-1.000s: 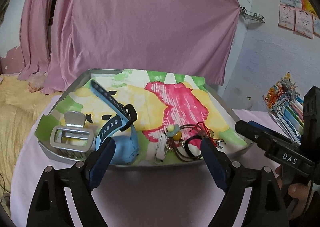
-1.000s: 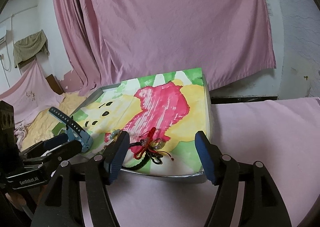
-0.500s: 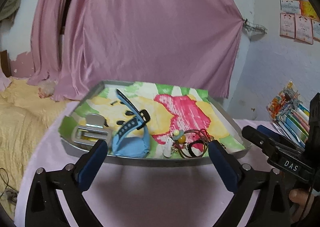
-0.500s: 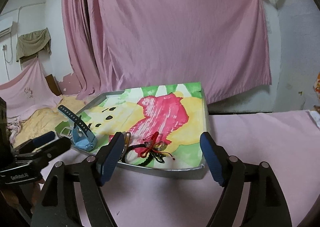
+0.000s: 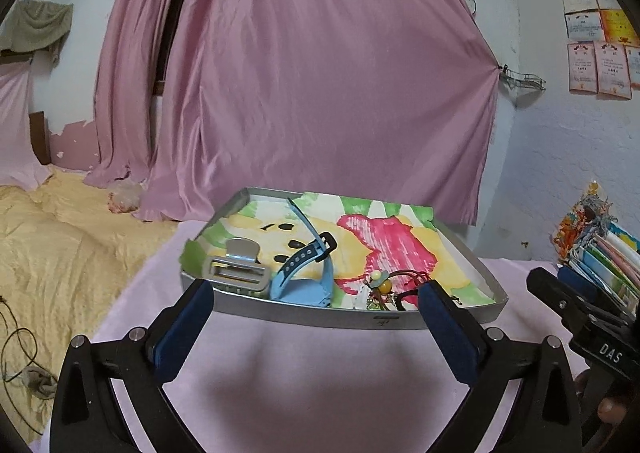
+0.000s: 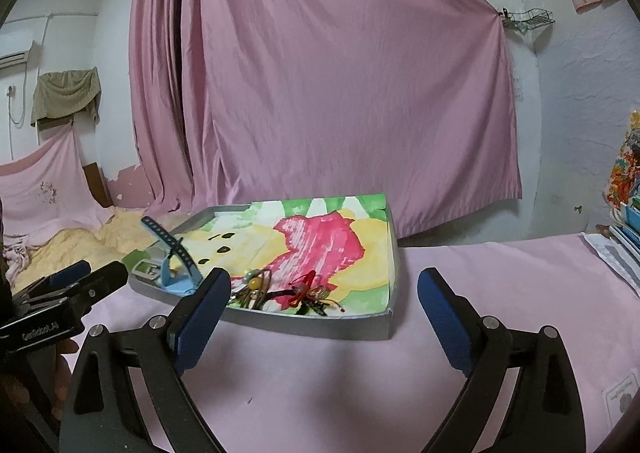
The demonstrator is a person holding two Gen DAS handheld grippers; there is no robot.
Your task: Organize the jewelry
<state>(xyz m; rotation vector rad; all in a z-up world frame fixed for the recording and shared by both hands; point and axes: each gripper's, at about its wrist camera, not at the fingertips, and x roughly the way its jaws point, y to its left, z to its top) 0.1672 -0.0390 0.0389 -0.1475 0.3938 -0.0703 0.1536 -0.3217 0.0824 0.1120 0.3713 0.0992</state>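
Seen from the left wrist: left gripper (image 5: 314, 303) spread wide, holding nothing, just short of the near wall of the grey tray (image 5: 320, 319). Inside the tray, along that near wall: silver clip (image 5: 236, 269) at the left end, blue watch (image 5: 306, 271) beside it with strap rising away toward the far wall, tangle of cords and beads (image 5: 390, 287) toward the right end.

Seen from the right wrist: right gripper (image 6: 322, 303) likewise spread and empty, near the tray (image 6: 352, 323) but not over it. Cord tangle (image 6: 288, 291) straight ahead between the fingers, against the near wall; watch (image 6: 176, 261) off toward the left end. Probably the right one better lined up for the tangle, the left one for clip or watch.
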